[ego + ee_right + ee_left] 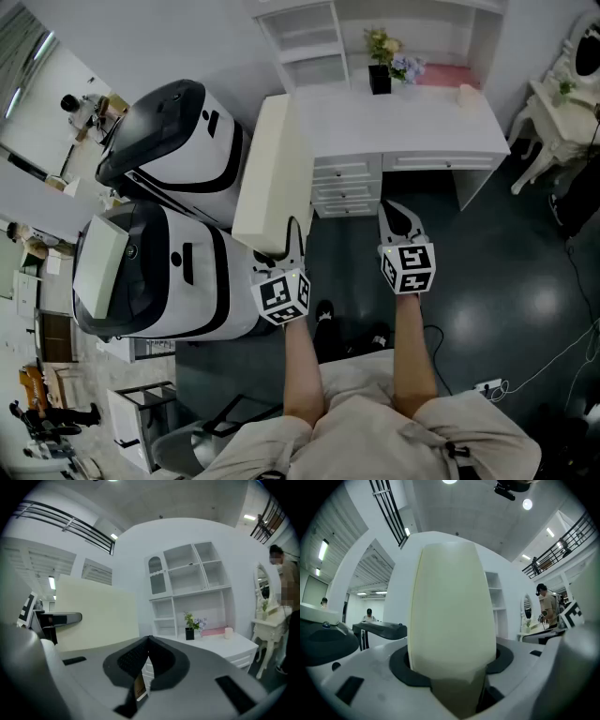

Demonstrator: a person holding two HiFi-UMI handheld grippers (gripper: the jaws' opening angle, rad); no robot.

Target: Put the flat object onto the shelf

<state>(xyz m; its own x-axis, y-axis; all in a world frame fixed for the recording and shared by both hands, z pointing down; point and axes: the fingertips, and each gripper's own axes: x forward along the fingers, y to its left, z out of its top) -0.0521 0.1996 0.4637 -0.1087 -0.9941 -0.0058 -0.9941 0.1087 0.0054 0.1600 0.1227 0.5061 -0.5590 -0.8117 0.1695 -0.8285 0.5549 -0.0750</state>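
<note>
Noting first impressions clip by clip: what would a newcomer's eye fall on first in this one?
First comes the big cream board, clamped in the left gripper and jutting forward toward the white desk. Next are the two bulky white-and-black machines crowding the left side. The right gripper is shut and empty, pointing at the desk, where a small flower pot stands beneath the white shelves.

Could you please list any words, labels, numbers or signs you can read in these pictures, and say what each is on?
No readable words or numbers anywhere.
The cubes on the left gripper and right gripper: black-and-white square patterns, no letters.
A small round mark on the white machine: too small to read.
The flat object: blank.
</note>
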